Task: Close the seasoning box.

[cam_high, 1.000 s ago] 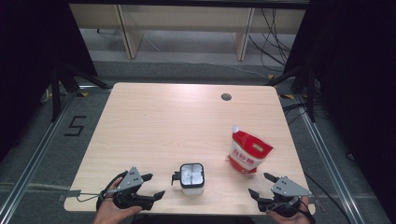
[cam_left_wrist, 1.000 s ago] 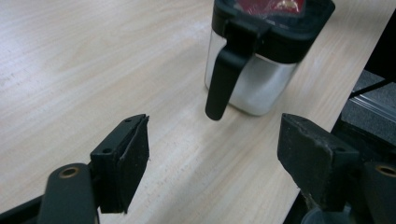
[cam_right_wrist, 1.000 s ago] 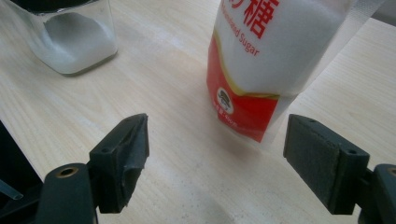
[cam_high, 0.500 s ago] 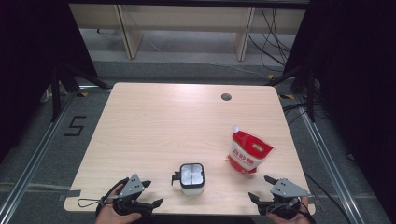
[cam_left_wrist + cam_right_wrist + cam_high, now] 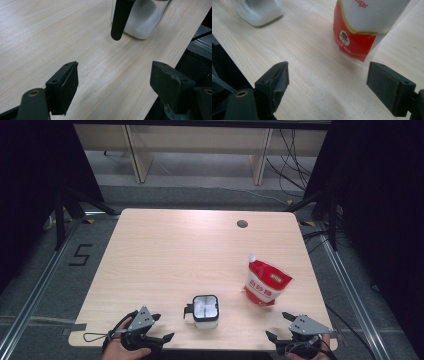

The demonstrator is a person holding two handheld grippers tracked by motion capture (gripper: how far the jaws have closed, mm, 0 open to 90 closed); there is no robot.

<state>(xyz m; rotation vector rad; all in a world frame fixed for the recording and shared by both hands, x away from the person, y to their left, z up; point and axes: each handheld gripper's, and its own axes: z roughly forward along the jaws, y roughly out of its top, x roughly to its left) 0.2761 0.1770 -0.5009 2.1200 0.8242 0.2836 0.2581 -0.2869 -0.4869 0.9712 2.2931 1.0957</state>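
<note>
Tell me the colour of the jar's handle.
Black. The handle on the clear jar shows best in the left gripper view.

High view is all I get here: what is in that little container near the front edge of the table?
Observer: In the left gripper view the glass jar holds white grains, piled against its clear wall.
Operator: And the black bit sticking out of it?
Observer: That is a handle; it hangs down the jar's side and ends above the table without touching it.
Operator: Can you read the red bag?
Observer: In the right gripper view the red and white pouch shows the word "sugar" and a small round mascot logo.
Operator: Is either hand-held gripper holding anything?
Observer: No. The left hand-held gripper and the right hand-held gripper both stand open over bare wood.
</note>
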